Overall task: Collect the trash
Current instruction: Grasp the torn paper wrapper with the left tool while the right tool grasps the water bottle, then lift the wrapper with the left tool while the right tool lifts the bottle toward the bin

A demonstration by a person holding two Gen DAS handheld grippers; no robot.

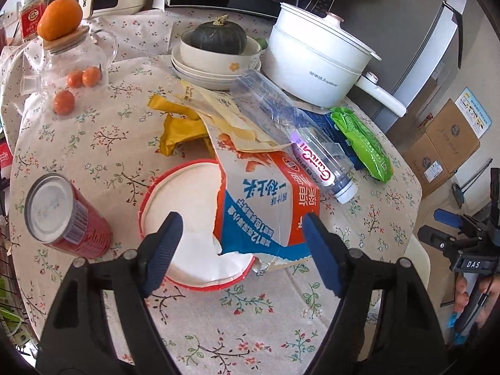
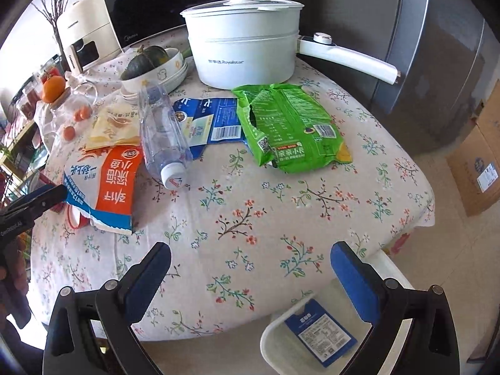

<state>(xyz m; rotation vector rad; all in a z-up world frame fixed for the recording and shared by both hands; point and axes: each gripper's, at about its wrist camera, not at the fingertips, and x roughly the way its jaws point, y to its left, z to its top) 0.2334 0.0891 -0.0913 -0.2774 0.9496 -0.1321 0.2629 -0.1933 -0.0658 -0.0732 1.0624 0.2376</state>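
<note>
Torn wrapper (image 1: 265, 206) between left gripper (image 1: 243, 253) jaws, untouched, atop tub (image 1: 184, 218).

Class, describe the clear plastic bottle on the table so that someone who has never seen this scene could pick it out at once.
Start at the big white pot at the back of the floral table. Just in front of it, left of the green snack bag, the clear plastic bottle lies on its side over flattened wrappers. It is the only see-through piece of trash, with a white cap pointing toward the table's near edge.
</note>
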